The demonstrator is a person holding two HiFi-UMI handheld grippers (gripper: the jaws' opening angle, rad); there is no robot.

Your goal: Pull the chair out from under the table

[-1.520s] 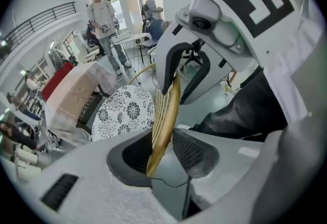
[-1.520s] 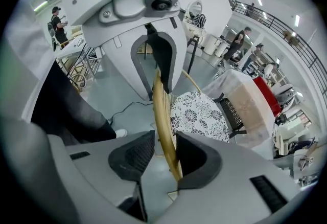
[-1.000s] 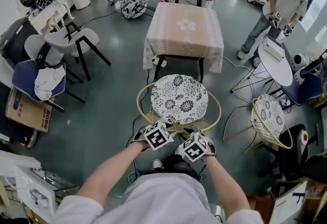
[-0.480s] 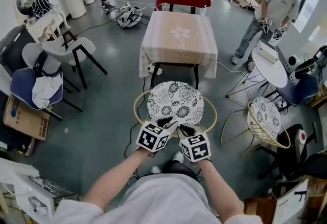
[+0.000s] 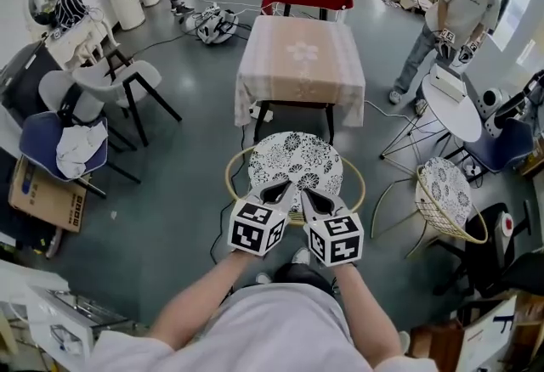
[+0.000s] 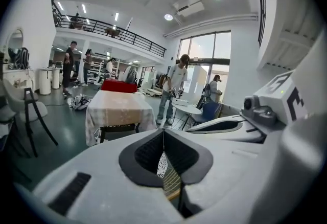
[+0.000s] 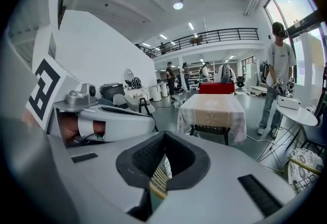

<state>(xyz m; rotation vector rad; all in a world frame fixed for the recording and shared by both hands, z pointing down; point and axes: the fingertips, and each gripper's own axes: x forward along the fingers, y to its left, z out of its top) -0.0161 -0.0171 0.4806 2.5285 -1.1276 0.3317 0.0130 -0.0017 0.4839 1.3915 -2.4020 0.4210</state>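
The chair (image 5: 294, 160) is being seen standing on the grey floor (image 5: 187, 183), just in front of the table (image 5: 299, 56), with its far rim lying near the table's dark legs and out from under the pale cloth (image 5: 255, 86). Its round seat is being covered by a white cushion (image 5: 297, 154) printed all over with black flower patterns. The cushion is being ringed by a wider golden hoop (image 5: 229, 179) of thin cane or wire, which is standing out from the seat on all sides. Pale woven slats are being shown under the cushion's near edge in both gripper views.

The left gripper (image 5: 276, 189) and the right gripper (image 5: 313, 198) are being held side by side over the chair's near rim, clear of it, with their marker cubes close together. In the left gripper view the left gripper (image 6: 163, 133) is being pointed toward the table; its jaws have just been closing and are being pressed together with nothing caught between them. In the right gripper view the same is being shown for the right gripper (image 7: 164, 138): its jaws have just been closing, are clenched tip to tip, and are empty. Only a sliver of cushion and slats is being glimpsed through the gap below the black pads.
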